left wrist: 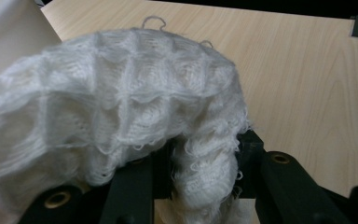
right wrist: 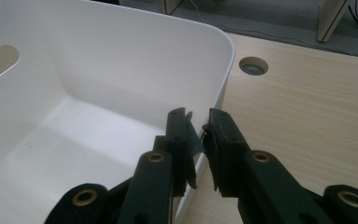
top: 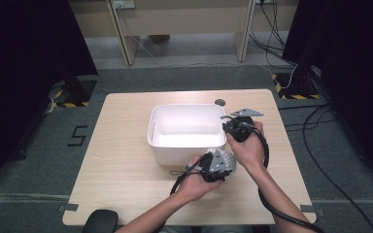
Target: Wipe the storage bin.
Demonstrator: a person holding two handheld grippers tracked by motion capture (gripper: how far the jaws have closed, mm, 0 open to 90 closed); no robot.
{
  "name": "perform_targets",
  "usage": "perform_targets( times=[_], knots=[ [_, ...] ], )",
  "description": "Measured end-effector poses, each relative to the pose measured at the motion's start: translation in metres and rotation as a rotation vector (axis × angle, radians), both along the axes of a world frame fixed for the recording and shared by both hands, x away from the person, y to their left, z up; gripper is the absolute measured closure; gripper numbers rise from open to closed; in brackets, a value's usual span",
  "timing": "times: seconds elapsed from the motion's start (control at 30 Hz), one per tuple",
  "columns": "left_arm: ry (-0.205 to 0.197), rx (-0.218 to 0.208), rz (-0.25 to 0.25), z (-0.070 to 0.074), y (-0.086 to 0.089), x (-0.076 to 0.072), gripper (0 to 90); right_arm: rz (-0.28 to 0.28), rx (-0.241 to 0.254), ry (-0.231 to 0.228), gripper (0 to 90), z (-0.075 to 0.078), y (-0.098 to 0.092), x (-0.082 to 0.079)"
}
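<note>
A white plastic bin [top: 175, 153] stands mid-table, with nothing inside that I can see. My right gripper [top: 225, 128] sits at its right rim. In the right gripper view the jaws [right wrist: 198, 119] straddle the bin's wall [right wrist: 121, 56] near the corner, one inside and one outside, and pinch it. My left gripper [top: 225, 164] is just off the bin's front right corner, shut on a white knitted cloth [top: 229, 157]. The left gripper view shows a bunched fold of that cloth [left wrist: 121, 112] clamped between the jaws [left wrist: 205, 156], the rest draped over them.
The bin stands on a light wooden table [top: 121, 160], which has a round cable hole [top: 219, 102] just behind the bin's right corner. Black cables trail from both grippers toward the front edge. Dark curtains flank the table; wooden furniture legs stand on the floor beyond.
</note>
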State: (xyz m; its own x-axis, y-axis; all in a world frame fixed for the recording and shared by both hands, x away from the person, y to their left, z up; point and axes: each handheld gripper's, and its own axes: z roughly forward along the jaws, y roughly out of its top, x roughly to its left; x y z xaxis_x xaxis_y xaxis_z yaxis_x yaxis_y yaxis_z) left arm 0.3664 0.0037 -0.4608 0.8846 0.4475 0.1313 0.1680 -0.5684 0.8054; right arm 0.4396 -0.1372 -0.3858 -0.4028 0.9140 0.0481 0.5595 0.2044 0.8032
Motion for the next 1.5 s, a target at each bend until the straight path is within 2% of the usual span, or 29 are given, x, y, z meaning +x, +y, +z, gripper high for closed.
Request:
perform_targets(
  times=[0.17, 0.63, 0.8, 0.97, 1.1, 1.3, 1.37, 1.5],
  knots=[
    [0.008, 0.022, 0.002, -0.010, 0.000, 0.001, 66.5, 0.000, 0.000, 0.001, 79.2, 0.000, 0.000, 0.000],
    [0.065, 0.065, 0.017, -0.036, 0.003, 0.003, 66.5, 0.000, 0.002, 0.001, 79.1, 0.000, 0.000, 0.000],
    [0.077, 0.065, 0.018, -0.039, 0.005, 0.003, 66.5, 0.001, 0.000, 0.000, 79.1, 0.000, 0.000, 0.000],
    [0.084, 0.061, 0.011, -0.033, 0.012, -0.003, 66.3, 0.005, 0.001, 0.005, 78.0, 0.000, -0.001, 0.000],
    [0.083, 0.027, 0.029, -0.024, 0.033, -0.011, 66.1, 0.005, 0.014, 0.027, 70.8, -0.003, -0.001, 0.001],
    [0.081, 0.001, 0.080, -0.013, 0.084, -0.032, 65.7, 0.001, 0.021, 0.035, 63.9, -0.004, 0.001, 0.000],
    [0.093, -0.010, 0.108, -0.012, 0.105, -0.038, 65.7, 0.003, 0.021, 0.037, 62.2, -0.001, 0.001, -0.001],
    [0.094, -0.032, 0.213, -0.008, 0.152, -0.043, 65.7, -0.009, 0.019, 0.056, 60.6, 0.001, 0.000, -0.005]
  ],
)
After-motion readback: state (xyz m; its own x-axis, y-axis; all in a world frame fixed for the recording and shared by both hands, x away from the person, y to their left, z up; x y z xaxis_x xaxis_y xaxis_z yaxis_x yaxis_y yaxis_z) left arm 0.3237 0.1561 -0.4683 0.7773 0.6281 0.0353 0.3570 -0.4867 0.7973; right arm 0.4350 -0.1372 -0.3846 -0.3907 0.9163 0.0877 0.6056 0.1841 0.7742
